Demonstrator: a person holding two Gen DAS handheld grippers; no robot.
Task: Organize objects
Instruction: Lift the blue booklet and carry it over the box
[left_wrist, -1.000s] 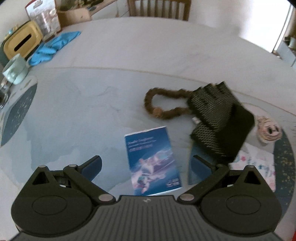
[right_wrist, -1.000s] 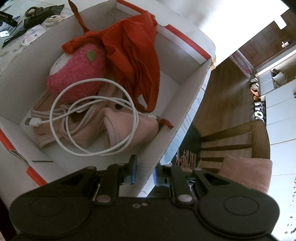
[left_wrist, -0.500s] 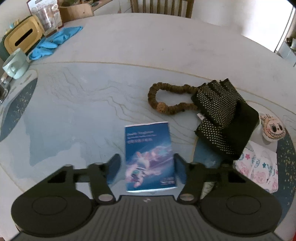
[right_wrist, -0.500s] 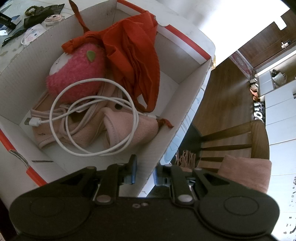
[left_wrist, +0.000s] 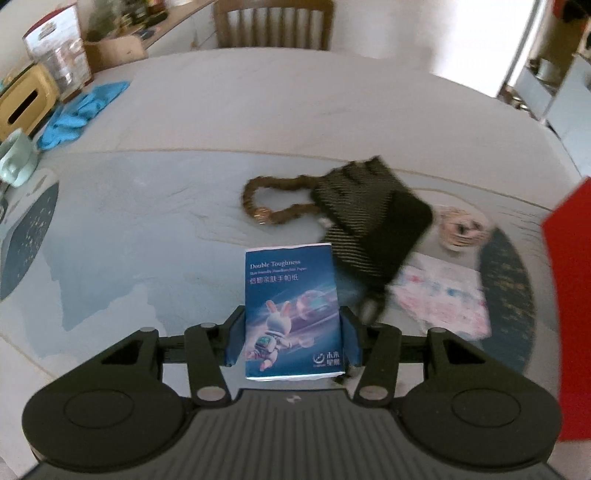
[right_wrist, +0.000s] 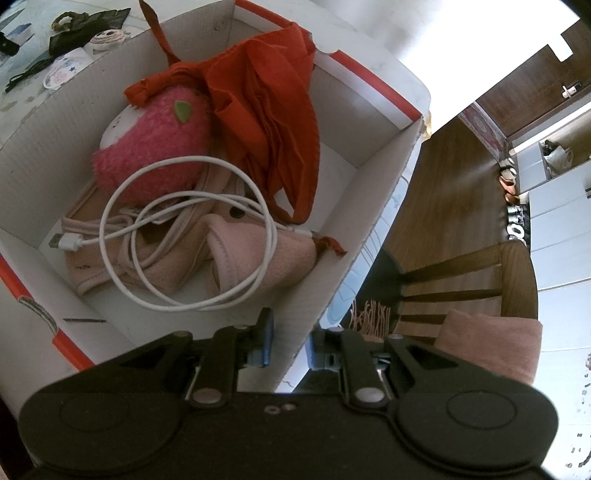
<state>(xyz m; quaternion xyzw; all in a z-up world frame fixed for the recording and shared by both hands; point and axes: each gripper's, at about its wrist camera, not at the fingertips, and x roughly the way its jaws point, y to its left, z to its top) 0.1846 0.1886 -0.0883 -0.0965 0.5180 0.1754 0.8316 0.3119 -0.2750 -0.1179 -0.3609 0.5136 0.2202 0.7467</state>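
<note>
- Left gripper (left_wrist: 293, 338): blue pads closed about halfway, clamped on both long edges of a blue printed pocket tissue pack (left_wrist: 293, 314), which is carried clear of the round glass-topped table (left_wrist: 155, 206)
- Right gripper (right_wrist: 289, 343): jaws nearly closed, pinching the near wall of a white cardboard box with red trim (right_wrist: 373, 206), steadying it
- Box contents: pink plush strawberry (right_wrist: 151, 158), coiled white charging cable (right_wrist: 184, 236), red cloth (right_wrist: 273, 122), pink fabric item (right_wrist: 236, 258)
- Left on table: black dotted gloves (left_wrist: 369, 218), brown fabric loop (left_wrist: 273, 199), floral pouch (left_wrist: 443, 299)
- Risk: soft pack may bow or slip out of an edge-only grip during a quick swing
- Risk: pack could catch the box rim on entry and tip the box if the pinch loosens
</note>
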